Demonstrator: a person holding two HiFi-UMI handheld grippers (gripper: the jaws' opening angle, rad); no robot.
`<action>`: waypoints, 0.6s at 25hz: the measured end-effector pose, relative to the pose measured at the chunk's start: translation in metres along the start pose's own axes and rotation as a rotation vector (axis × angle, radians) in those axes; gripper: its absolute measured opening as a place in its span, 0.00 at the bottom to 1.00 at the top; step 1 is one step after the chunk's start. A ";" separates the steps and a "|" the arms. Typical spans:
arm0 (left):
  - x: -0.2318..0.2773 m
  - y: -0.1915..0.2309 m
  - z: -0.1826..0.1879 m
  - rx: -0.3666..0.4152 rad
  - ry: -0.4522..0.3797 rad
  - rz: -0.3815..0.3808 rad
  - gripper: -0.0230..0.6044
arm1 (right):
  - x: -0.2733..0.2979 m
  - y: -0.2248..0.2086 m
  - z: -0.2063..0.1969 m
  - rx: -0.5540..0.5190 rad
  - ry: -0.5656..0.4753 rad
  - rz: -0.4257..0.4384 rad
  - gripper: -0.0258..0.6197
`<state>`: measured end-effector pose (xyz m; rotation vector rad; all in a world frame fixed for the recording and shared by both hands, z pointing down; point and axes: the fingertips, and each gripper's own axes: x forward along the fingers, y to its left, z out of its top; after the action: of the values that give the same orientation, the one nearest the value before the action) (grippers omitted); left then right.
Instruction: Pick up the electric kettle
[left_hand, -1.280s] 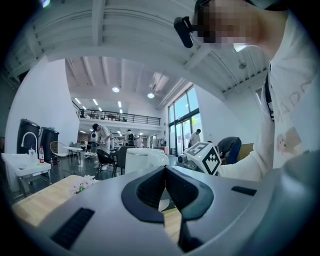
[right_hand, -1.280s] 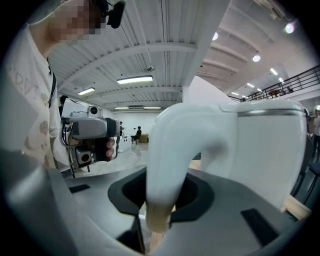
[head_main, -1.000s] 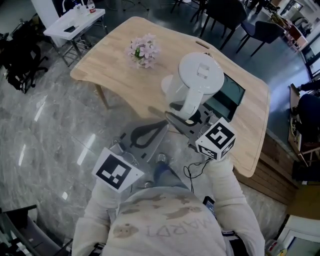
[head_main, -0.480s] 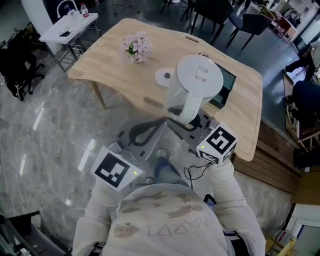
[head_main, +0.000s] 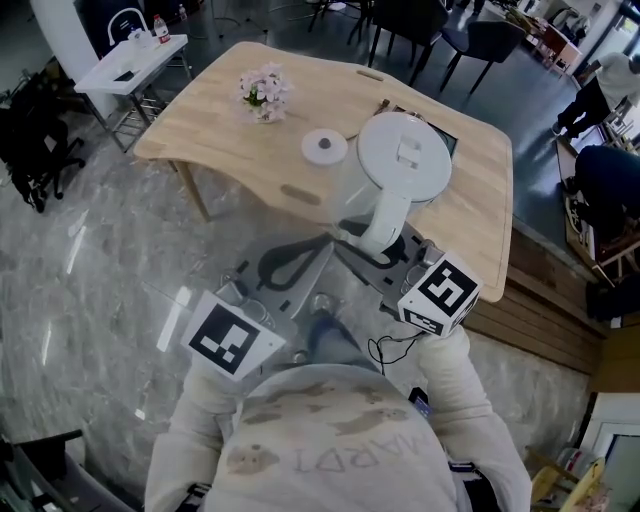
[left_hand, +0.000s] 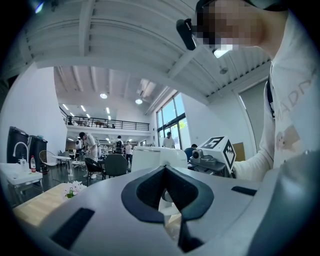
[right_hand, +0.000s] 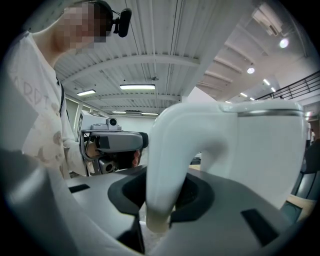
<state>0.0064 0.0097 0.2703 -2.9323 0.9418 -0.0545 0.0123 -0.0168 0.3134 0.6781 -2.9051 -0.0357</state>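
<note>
Pale wooden table (head_main: 220, 110) fills the head view. Over it, the white plastic electric kettle (head_main: 403, 158) hangs clear of its round white base (head_main: 324, 146), carried by the right gripper (head_main: 378, 240).

In the left gripper view, the left gripper (left_hand: 167, 172) is closed on nothing, apparently spare.

In the right gripper view, the jaws clamp the kettle's curved handle (right_hand: 165, 165), probably to keep it upright.

Pale letters are printed on the person's sweatshirt (head_main: 335, 455), seen upside down and too faint to be read; nothing else is legible.
</note>
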 end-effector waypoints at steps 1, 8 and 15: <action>-0.002 -0.004 0.001 0.001 -0.001 -0.002 0.06 | -0.003 0.004 0.001 -0.003 -0.001 -0.002 0.20; -0.020 -0.038 -0.006 0.014 -0.009 -0.017 0.06 | -0.025 0.040 -0.007 -0.011 -0.004 -0.011 0.20; -0.033 -0.050 0.003 0.010 -0.007 -0.033 0.06 | -0.033 0.061 0.001 0.005 -0.013 -0.026 0.20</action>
<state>0.0089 0.0698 0.2705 -2.9374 0.8890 -0.0498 0.0149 0.0528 0.3106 0.7192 -2.9092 -0.0364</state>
